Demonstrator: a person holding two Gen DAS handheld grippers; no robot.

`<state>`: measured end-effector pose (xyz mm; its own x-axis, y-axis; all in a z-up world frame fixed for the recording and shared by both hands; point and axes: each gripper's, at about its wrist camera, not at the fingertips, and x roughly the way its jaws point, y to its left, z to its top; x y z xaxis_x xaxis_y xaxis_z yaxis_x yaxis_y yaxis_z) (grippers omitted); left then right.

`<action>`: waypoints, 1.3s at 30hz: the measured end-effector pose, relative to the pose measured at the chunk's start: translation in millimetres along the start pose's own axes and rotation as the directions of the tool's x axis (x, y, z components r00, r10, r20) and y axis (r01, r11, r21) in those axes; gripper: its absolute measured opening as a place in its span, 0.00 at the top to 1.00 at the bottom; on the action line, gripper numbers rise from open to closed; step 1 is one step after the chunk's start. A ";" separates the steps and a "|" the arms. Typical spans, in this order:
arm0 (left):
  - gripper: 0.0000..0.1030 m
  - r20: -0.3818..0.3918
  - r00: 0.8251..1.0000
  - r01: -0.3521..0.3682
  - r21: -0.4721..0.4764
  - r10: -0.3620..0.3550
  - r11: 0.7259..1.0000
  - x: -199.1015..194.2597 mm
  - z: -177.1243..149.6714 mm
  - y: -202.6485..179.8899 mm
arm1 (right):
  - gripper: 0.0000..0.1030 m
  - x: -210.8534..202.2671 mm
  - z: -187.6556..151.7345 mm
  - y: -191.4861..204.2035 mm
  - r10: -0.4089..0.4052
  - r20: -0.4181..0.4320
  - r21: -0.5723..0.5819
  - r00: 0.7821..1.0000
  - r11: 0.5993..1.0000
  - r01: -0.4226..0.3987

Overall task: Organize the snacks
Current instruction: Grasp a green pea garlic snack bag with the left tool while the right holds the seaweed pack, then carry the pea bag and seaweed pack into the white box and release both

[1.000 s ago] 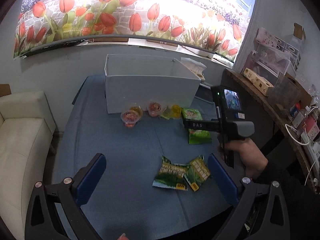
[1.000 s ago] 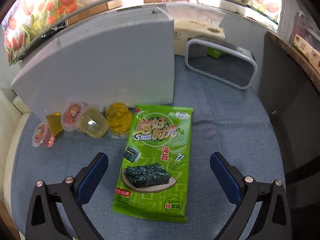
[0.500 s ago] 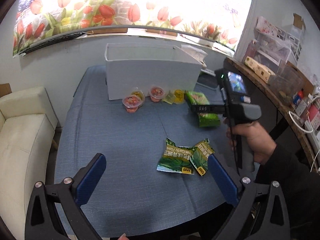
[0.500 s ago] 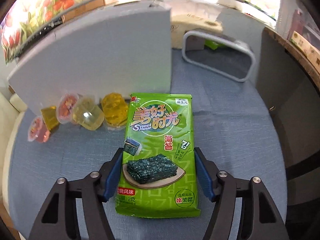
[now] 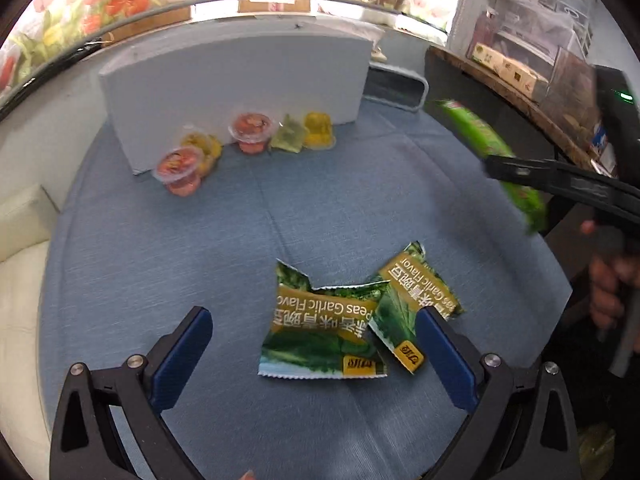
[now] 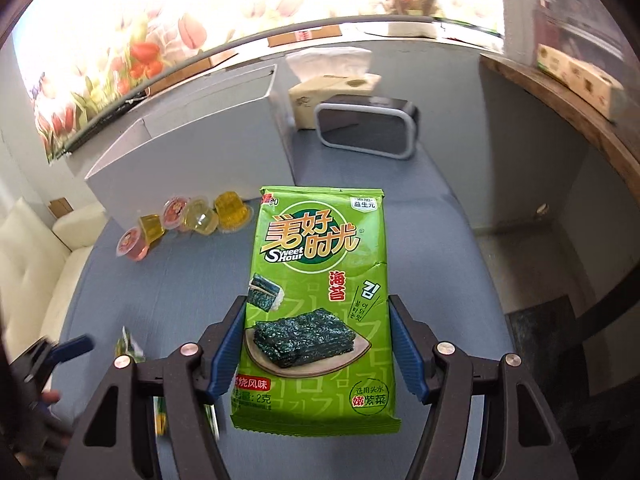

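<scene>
**Green seaweed pack comes off the cloth**

Blue cloth (image 5: 160,260) at nine o'clock, and over it the left gripper (image 5: 316,352) hangs with its blue pads spread wide, holding nothing. It now sits lower and closer than a second ago, the two garlic pea packets (image 5: 344,320) lying between its fingers toward three o'clock, the right-hand packet's corner just beside the right pad.

Up at eleven o'clock, the five jelly cups (image 5: 248,136) line the foot of the white box (image 5: 236,76), untouched, exactly where they stood a second back.

Swing to two o'clock in the left view and there's the news: the seaweed pack (image 6: 320,300) is in the air! A second ago it lay flat by the cups with the right gripper (image 6: 316,352) wide open around it; half a second ago the pads had closed against its sides. Now the right gripper is clenched on the pack's lower half, the pack upright and clear of the cloth, the box at eleven o'clock beyond it.

Judging from that, the pick is done and the carry to the box looks like the step in hand, with the box's near wall to clear. Pea packets appear to be next for the left.
</scene>
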<state>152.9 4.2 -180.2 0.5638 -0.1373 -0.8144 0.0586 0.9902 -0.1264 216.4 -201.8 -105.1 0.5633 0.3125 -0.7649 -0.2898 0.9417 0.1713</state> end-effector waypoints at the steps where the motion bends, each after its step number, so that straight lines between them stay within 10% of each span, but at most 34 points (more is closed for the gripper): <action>1: 0.00 -0.009 1.000 -0.004 0.011 0.004 1.000 5.1 -0.3 -0.7 | 0.31 -4.1 -3.4 -2.0 0.005 0.001 0.010 1.000 1.000 -0.005; 6: 0.07 -0.039 0.999 0.015 -0.004 -0.015 1.000 21.6 -2.4 5.9 | 0.31 -13.3 -12.3 -8.3 0.026 0.013 0.026 1.000 0.999 -0.027; 10: 0.45 -0.027 1.000 -0.011 0.015 0.011 1.000 19.4 0.7 7.2 | 0.31 -18.2 -16.7 -8.5 0.031 0.025 0.022 0.999 0.999 -0.032; 28: 0.49 0.178 0.984 0.044 -0.092 -0.027 0.995 -71.8 38.4 31.6 | 0.31 -29.2 -10.5 21.7 0.108 0.063 -0.054 0.992 0.993 -0.105; 39: 0.49 0.343 0.939 0.049 -0.194 0.021 0.980 -102.6 176.0 78.8 | 0.31 -8.5 117.9 84.1 0.195 0.129 -0.153 0.972 0.973 -0.175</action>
<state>244.6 100.4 -6.9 0.8135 -0.1001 -0.5729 -0.0749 0.9589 -0.2738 278.4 -110.5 -11.0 0.5910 0.5038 -0.6300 -0.4990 0.8420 0.2053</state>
